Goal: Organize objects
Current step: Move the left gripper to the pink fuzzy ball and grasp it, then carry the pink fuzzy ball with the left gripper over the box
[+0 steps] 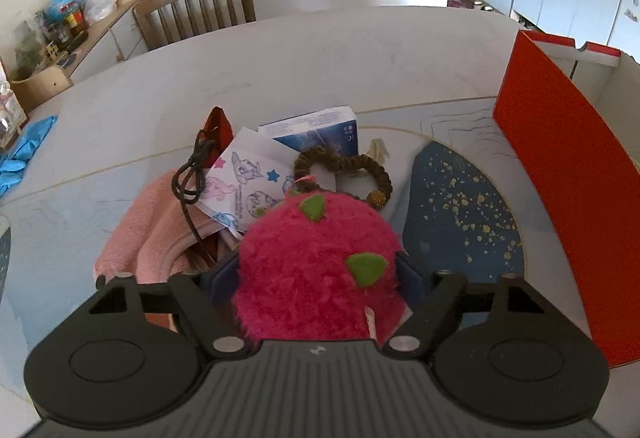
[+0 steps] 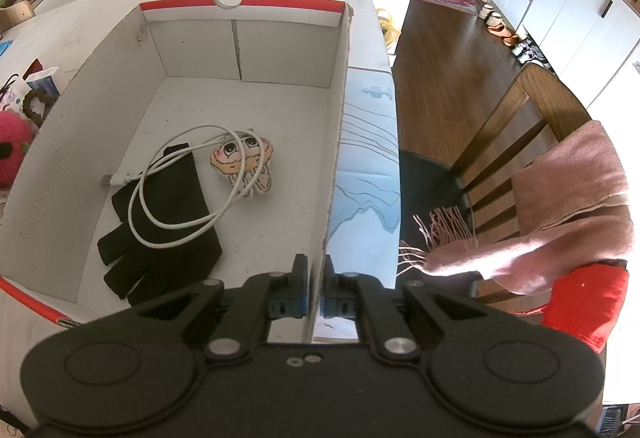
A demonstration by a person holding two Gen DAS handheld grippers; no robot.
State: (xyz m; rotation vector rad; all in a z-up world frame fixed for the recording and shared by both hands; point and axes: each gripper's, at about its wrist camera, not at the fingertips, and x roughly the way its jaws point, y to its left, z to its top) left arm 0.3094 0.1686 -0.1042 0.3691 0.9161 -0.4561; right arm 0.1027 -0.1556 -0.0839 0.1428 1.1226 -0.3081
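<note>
You had the left gripper [image 1: 320,270] closed around the plush [image 1: 316,262], its pads pressing the fuzzy sides, so the toy looked ready to lift from the pile toward the box [image 2: 336,126]. No earlier view shows how it got there.

Your right gripper [image 2: 316,278] was clamped shut on the box's near wall, probably to steady it while the other hand loaded.

Inside the box lay three things: one black glove [image 2: 160,234], one white cable [image 2: 180,190] and one cartoon charm [image 2: 242,162]. On the table [image 1: 280,50] still waited one plush, one pink cloth [image 1: 148,234], one sticker sheet [image 1: 244,178], one blue carton [image 1: 320,130], one braided ring [image 1: 344,166] and one black cord [image 1: 192,174].
</note>
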